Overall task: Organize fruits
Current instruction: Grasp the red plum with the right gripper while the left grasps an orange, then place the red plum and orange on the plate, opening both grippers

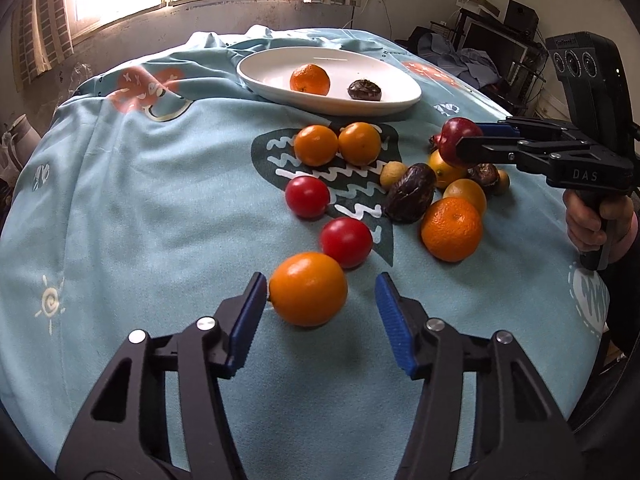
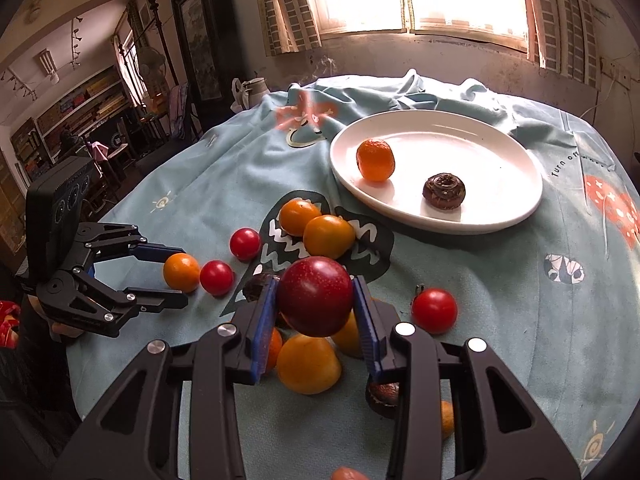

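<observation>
A white plate [image 1: 360, 65] at the far side of the table holds a tangerine [image 1: 310, 78] and a dark wrinkled fruit [image 1: 364, 90]. Loose oranges, red tomatoes and dark fruits lie in front of it on the blue cloth. My left gripper [image 1: 322, 284] is open around an orange [image 1: 308, 289]: the left pad touches it, while a gap remains at the right pad. My right gripper [image 2: 316, 284] is shut on a dark red plum [image 2: 316, 296], held above the fruit pile. The left wrist view shows that plum [image 1: 456, 134] at the right.
Two oranges [image 1: 338, 144] lie side by side below the plate, and two red tomatoes [image 1: 307, 196] lie between them and my left gripper. A cluster of oranges and dark fruits [image 1: 412, 198] lies under the right gripper. The cloth is rumpled at the far edge [image 2: 420, 88].
</observation>
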A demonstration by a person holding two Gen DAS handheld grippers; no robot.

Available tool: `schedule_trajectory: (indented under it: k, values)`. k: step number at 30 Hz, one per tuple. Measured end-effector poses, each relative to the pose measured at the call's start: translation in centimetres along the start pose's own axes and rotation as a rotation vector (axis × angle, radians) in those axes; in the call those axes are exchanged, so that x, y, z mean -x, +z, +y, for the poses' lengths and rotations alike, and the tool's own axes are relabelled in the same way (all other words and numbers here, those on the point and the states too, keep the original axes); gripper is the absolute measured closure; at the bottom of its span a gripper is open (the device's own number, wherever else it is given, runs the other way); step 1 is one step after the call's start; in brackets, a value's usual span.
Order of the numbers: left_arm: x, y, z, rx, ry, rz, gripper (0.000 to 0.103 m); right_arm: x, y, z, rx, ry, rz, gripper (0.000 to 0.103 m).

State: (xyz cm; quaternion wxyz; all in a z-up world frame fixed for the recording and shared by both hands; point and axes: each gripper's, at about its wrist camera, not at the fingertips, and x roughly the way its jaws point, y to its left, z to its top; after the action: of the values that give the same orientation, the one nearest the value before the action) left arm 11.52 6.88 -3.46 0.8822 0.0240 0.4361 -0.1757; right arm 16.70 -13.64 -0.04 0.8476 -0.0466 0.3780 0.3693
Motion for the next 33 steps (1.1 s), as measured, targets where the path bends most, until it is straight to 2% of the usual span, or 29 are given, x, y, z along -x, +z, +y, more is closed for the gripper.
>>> schedule_trajectory:
  k: [7,10,16,20,23,27,30,33]
  values:
    - [-0.6,0.0,0.3,0.020,-0.005,0.028,0.055,0.2,-0.1,0.0,-0.004,-0.004,-0.006,0.065]
    - [-0.7,0.1,0.6,0.033,-0.006,0.033,0.063,0.3,-0.1,-0.1,-0.009,-0.005,-0.007,0.065]
    - [-0.5,0.2,0.7,0.040,-0.013,0.030,0.063,0.5,0.1,-0.3,-0.015,-0.006,-0.013,0.065]
    - [1.1,1.0,1.0,0.063,-0.033,-0.013,0.063,0.9,0.3,-0.9,-0.050,0.022,-0.033,0.065]
    - [2.3,3.2,1.0,0.065,-0.036,-0.048,0.063,1.6,1.1,-2.1,-0.100,0.007,-0.081,0.065]
    - [2.8,8.2,0.7,0.068,-0.064,-0.108,0.063,1.7,3.2,-5.4,-0.214,-0.029,-0.140,0.065]
    - [1.2,12.6,0.6,0.082,-0.046,-0.129,0.063,0.6,4.9,-8.0,-0.245,-0.118,-0.161,0.065]
    - [-2.0,16.8,0.7,0.091,0.003,-0.110,0.063,-1.3,5.9,-10.1,-0.258,-0.179,-0.146,0.065]
